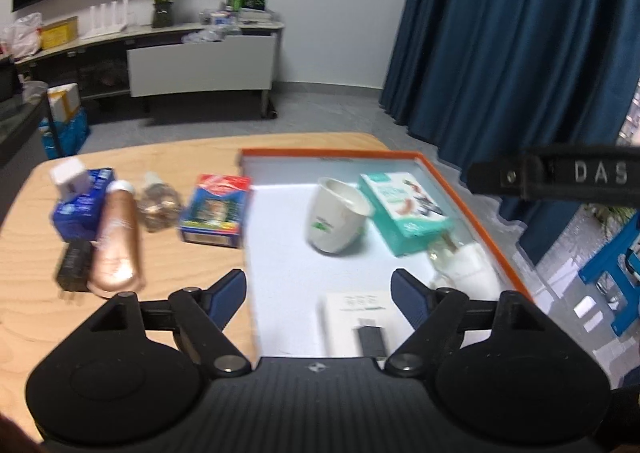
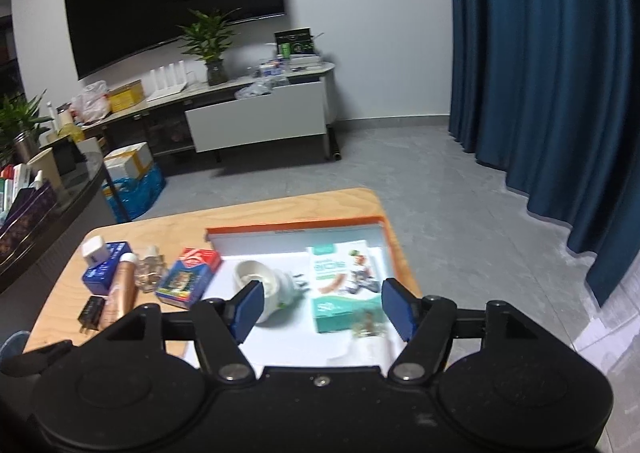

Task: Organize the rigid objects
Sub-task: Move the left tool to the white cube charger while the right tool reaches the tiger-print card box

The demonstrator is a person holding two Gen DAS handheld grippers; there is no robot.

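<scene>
- Left wrist view: the left gripper [image 1: 318, 291] hovered over the near part of the orange-rimmed tray [image 1: 476, 193] with its jaws spread and nothing between them, so it was released; the white cup [image 1: 338, 215] lay tipped inside the tray, just beside the teal box [image 1: 404, 211]; a white pouch [image 1: 464, 263] lay near the right rim, and a white card [image 1: 352, 317] with a small black stick [image 1: 370, 339] on it lay close to the camera.
- On the bare wooden table [image 1: 160, 273], left of the tray, waited the red and blue box [image 1: 216, 209], a clear bottle [image 1: 158, 207], a copper tube [image 1: 116, 241], a black plug [image 1: 74, 267] and a blue box [image 1: 82, 205] with a white cube [image 1: 70, 177] on top; these seemed not yet sorted.
- Right wrist view: the right gripper [image 2: 322, 307] was also released, with empty jaws above the tray; the cup appeared just behind its left finger and the teal box between the two fingers but lower, not touched.
- Handling, as I judge: the cup looked stiff, smooth and breakable, so the rim or wall would be the best place to hold, gently; the cardboard boxes looked light and could dent, so their long flat sides were safer; the copper tube was round and probably slippery, so I would take it at the middle.
</scene>
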